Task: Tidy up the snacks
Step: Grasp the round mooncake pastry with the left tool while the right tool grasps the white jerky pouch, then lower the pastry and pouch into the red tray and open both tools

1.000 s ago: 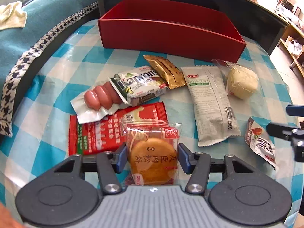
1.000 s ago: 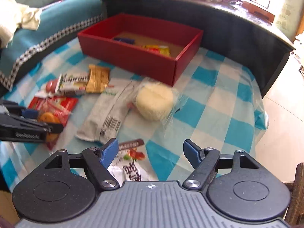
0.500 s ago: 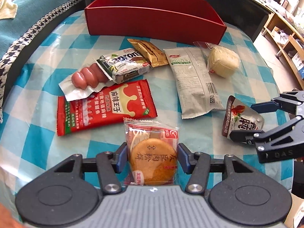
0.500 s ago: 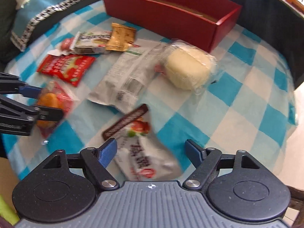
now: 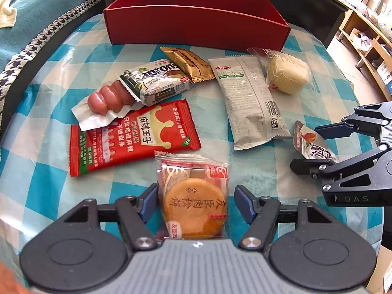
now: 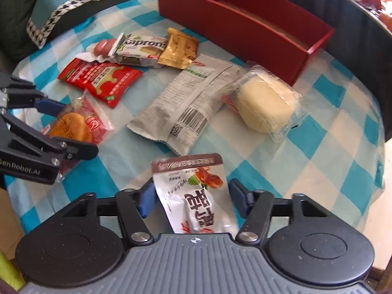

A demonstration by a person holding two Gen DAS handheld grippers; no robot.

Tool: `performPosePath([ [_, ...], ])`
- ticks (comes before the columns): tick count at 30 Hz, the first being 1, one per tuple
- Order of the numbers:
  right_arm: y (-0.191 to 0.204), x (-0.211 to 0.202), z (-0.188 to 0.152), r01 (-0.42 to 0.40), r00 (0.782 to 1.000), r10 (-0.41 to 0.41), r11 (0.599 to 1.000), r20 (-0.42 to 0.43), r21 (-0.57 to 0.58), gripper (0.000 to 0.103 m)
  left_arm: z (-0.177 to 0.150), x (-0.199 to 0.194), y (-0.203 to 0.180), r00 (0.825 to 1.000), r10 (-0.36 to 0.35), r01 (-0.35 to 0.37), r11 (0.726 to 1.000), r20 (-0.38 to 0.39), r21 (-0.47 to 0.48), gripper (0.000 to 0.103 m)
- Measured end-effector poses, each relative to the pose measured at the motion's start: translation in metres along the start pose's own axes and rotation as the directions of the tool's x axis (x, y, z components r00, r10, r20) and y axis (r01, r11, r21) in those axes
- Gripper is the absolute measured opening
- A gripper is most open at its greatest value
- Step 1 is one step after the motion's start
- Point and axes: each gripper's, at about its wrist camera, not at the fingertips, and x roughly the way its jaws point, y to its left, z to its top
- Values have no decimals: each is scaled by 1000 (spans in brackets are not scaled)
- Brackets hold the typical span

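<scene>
A clear packet with a round orange cake (image 5: pixel 193 205) lies on the checked cloth between the fingers of my left gripper (image 5: pixel 196 196). Its jaws are opening, with gaps on both sides of the packet. A white pouch with a red print (image 6: pixel 196 196) lies flat between the fingers of my right gripper (image 6: pixel 192 193). Those jaws are closing, and the pads stand close beside the pouch's edges without squeezing it. The red box (image 5: pixel 196 27) stands at the far side. Each wrist view shows the other gripper from the side.
A red spicy-strip packet (image 5: pixel 132 137), a sausage (image 5: pixel 107 98), a Kapron wafer (image 5: pixel 156 83), a gold packet (image 5: pixel 191 63), a long grey packet (image 5: pixel 250 100) and a wrapped pale bun (image 5: pixel 286 73) lie between grippers and box. Teal cover with houndstooth trim (image 5: pixel 49 36) lies left.
My left gripper's jaws have spread off the cake packet. My right gripper has come down over the white pouch, and its jaws have narrowed around it.
</scene>
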Motion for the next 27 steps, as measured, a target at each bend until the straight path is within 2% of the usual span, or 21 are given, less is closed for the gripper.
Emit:
performPosePath([
  [2, 4, -3, -4, 13, 1000, -13, 1000, 2, -2, 64, 0, -1, 0, 1000, 2, -2, 1000, -1, 1, 93],
  [4, 8, -7, -7, 23, 1000, -23, 1000, 8, -4, 62, -1, -3, 1, 1000, 8, -8, 1000, 1, -2, 85],
  [5, 9, -9, -7, 25, 1000, -25, 1000, 13, -2, 62, -1, -4, 2, 1000, 7, -7, 1000, 0, -6, 84],
  [17, 6, -31, 5, 28, 995, -33, 998, 91, 52, 62, -3, -9, -5, 1000, 24, -24, 1000, 6, -12, 83],
  [27, -4, -36, 15, 24, 992, -37, 994, 121, 106, 62, 26, -35, -12, 991, 21, -18, 1000, 132, -22, 83],
])
